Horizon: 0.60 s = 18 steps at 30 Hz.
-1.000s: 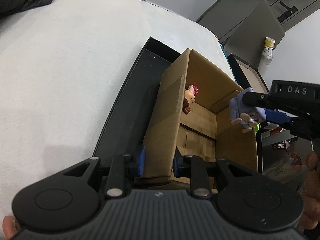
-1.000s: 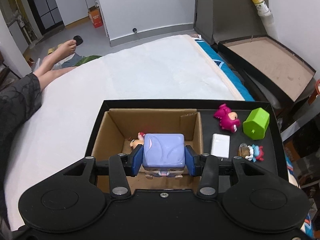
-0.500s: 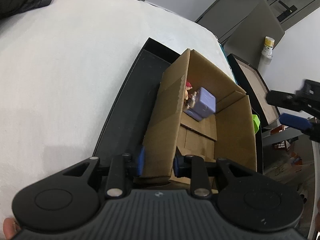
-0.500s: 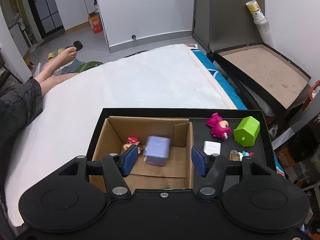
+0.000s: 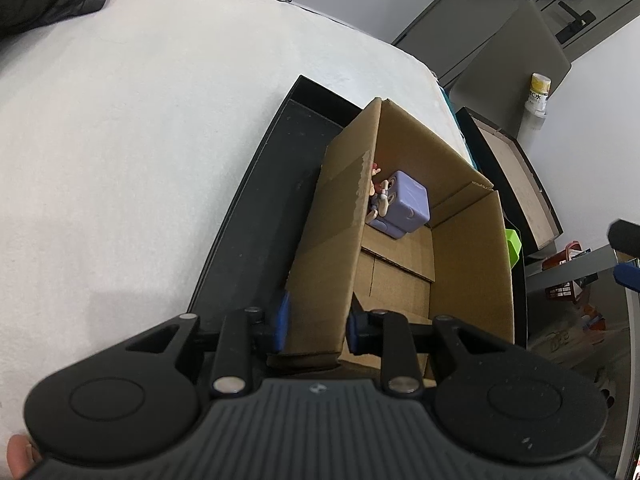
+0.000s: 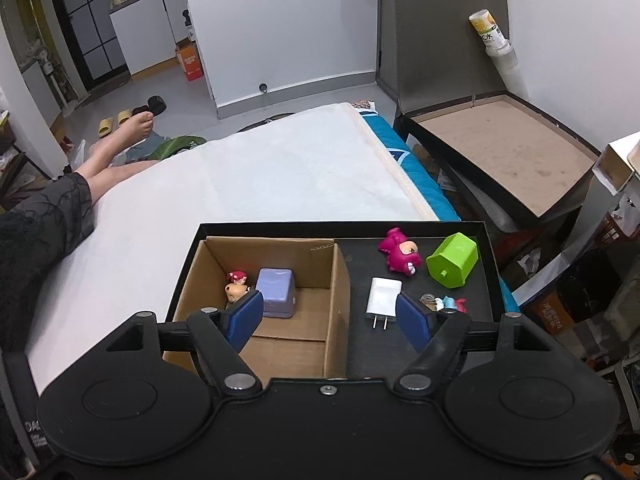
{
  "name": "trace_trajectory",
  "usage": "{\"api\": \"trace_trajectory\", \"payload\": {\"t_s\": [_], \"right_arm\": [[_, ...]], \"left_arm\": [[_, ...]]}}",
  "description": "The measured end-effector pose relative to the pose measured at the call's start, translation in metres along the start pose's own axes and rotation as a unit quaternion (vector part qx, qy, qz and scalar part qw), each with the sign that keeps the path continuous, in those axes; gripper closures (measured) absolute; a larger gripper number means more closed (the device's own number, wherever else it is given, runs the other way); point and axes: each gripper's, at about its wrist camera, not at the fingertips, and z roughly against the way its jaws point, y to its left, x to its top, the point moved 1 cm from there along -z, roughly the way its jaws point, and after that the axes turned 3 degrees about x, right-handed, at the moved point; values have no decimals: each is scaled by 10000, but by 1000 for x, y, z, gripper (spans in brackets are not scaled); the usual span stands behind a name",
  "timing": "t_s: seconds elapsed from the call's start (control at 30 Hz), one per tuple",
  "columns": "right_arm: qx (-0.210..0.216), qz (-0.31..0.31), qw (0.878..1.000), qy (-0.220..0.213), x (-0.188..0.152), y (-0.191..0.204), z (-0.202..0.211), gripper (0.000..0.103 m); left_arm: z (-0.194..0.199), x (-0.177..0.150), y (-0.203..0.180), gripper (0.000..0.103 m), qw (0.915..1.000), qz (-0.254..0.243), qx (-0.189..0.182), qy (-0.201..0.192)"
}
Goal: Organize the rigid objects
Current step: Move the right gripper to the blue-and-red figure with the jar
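Gripping the near wall of the cardboard box (image 5: 400, 240), the left gripper (image 5: 316, 322) has one blue pad outside that wall and one inside, pressed against it. Spread wide and holding nothing, the right gripper (image 6: 331, 316) hovers above the near part of the black tray (image 6: 490, 264), its fingers straddling the box's right wall. One box stands in the tray's left half, and it holds two things: a purple cube toy (image 6: 276, 292) and, touching its left side, a small red-capped figure (image 6: 237, 286). Four things lie loose on the tray floor to the right of the box: a magenta monster toy (image 6: 402, 255), a green house-shaped block (image 6: 454, 260), a white charger plug (image 6: 383, 298) and a small blue-and-red figure (image 6: 446, 303) partly hidden behind the right finger. The right wrist view shows all four; the left wrist view shows only a sliver of the green block beyond the box, along with the box's inner flaps. The tray sits on a white mattress (image 6: 260, 184).
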Motion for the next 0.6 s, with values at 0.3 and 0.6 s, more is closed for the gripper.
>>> {"api": "trace_trajectory", "payload": {"t_s": [0.3, 0.6], "right_arm": [[-51, 107, 9999, -28, -3, -16, 14, 26], [-235, 104, 9997, 27, -12, -43, 17, 22]], "left_arm": [[-1, 1, -1, 77, 10000, 3, 20, 30], [0, 1, 0, 77, 10000, 23, 33, 25]]}}
